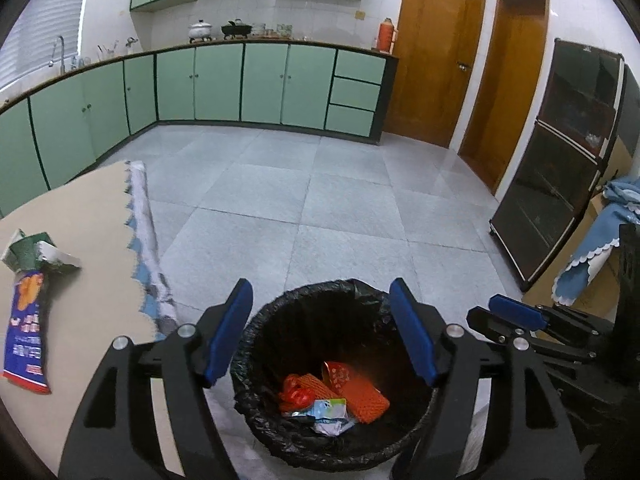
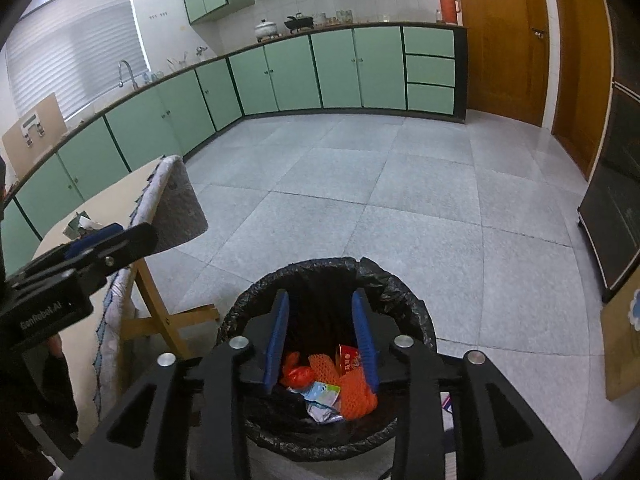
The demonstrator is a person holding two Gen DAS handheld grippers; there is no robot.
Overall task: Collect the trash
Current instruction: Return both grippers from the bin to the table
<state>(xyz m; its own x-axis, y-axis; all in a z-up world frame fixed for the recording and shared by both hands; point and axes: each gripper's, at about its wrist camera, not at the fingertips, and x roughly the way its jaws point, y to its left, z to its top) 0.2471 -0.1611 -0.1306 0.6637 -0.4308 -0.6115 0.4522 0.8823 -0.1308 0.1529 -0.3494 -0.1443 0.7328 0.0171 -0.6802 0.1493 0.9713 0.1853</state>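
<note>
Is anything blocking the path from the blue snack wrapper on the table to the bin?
Nothing visible. The blue snack wrapper lies on the beige table, beside a crumpled green-and-white carton. The black-lined trash bin stands open-topped on the floor just past the table's edge.

The left wrist camera is riding on the left gripper (image 1: 320,332), looking forward and down along its jaws into the bin (image 1: 340,380), which is sitting close at 6 o'clock; the desk (image 1: 80,240) is lying at 9 o'clock and the right gripper (image 1: 520,316) is showing at 3 o'clock. The right wrist camera is sitting on the right gripper (image 2: 322,340), tilting down over the same bin (image 2: 328,360) from just as near, with the left gripper (image 2: 92,248) at 9 o'clock. Both are facing the cabinets (image 1: 240,80) at 12 o'clock and sharing the bin, floor (image 1: 320,200), doors (image 1: 432,60) and desk (image 2: 120,208) edge.
</note>
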